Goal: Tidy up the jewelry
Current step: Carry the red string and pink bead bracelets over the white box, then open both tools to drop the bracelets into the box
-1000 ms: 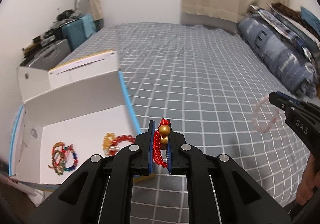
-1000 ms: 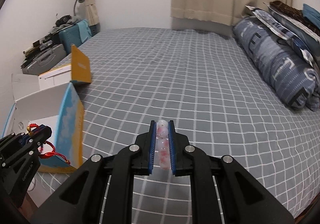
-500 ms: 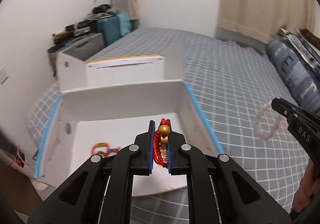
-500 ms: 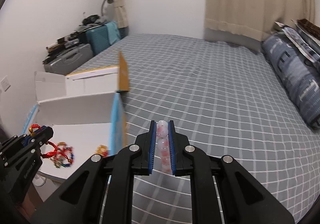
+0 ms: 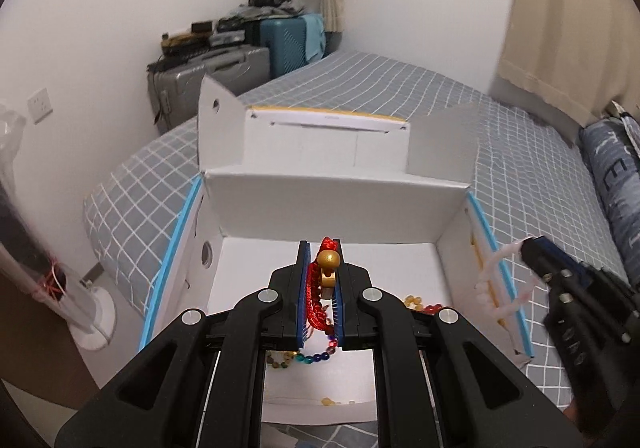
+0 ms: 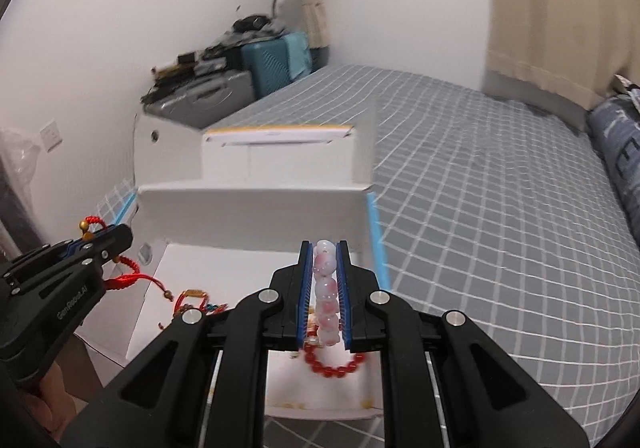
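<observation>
My left gripper (image 5: 320,248) is shut on a red cord bracelet with a gold bead (image 5: 328,260) and holds it above the open white box (image 5: 336,184). My right gripper (image 6: 324,248) is shut on a pink and white bead bracelet (image 6: 325,288) above the same box (image 6: 252,204). In the left wrist view the right gripper (image 5: 532,248) holds that bracelet (image 5: 496,280) over the box's right wall. In the right wrist view the left gripper (image 6: 116,236) holds the red cord bracelet (image 6: 128,272) over the left wall. Several bead bracelets (image 6: 336,368) lie on the box floor.
The box sits at the corner of a bed with a grey checked cover (image 6: 500,228). Suitcases (image 5: 240,60) stand against the wall beyond it. A blue pillow (image 5: 612,176) lies at the right. A white fan base (image 5: 96,316) stands on the floor at left.
Both grippers have swung left from the open bed to above the box, each still holding its bracelet. The box floor with its bracelets now lies under both.
</observation>
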Motion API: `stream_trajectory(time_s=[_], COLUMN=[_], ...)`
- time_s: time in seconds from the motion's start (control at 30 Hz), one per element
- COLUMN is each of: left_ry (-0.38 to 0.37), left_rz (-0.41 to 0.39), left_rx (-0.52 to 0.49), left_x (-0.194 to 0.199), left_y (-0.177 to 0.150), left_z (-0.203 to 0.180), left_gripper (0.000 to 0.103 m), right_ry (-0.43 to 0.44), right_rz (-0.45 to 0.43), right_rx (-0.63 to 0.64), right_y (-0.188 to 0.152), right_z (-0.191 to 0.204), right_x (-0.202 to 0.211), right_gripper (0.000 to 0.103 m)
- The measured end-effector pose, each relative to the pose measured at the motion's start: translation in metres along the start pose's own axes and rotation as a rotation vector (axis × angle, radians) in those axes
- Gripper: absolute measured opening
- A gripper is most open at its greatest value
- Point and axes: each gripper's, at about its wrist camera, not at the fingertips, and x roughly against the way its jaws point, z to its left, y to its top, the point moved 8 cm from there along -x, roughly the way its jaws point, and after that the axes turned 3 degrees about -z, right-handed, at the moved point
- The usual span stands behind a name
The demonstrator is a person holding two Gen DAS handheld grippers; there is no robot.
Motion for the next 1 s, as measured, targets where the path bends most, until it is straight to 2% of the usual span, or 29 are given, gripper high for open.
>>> stream_trajectory(time_s=[0.17, 0.43, 0.93, 0.97, 1.0], left_ry=[0.016, 0.033, 0.03, 0.03, 0.028], left_rz=[0.052, 0.121, 0.162, 0.161, 0.158], left_rx=[0.003, 0.013, -0.014, -0.012, -0.01], left_x=[-0.025, -0.051, -0.066, -0.065, -0.064], left_y=[-0.02, -0.041, -0.055, -0.055, -0.055], left_z=[0.02, 0.044, 0.041, 0.041, 0.041], left_gripper=[0.009, 0.009, 0.011, 0.012, 0.015], right_ry=[0.002, -0.016, -0.004, -0.002, 0.0], right_rz=[0.067, 0.172, 0.229, 0.227, 0.226], right_rx=[0.024, 0.049, 0.029, 0.028, 0.029], right_y=[-0.017, -0.048, -0.062, -0.061, -0.061], right_z=[0.021, 0.029, 0.036, 0.036, 0.037], right_x=[-0.035, -0.074, -0.092, -0.093, -0.092], right_gripper=[0.011, 0.011, 0.012, 0.015, 0.027])
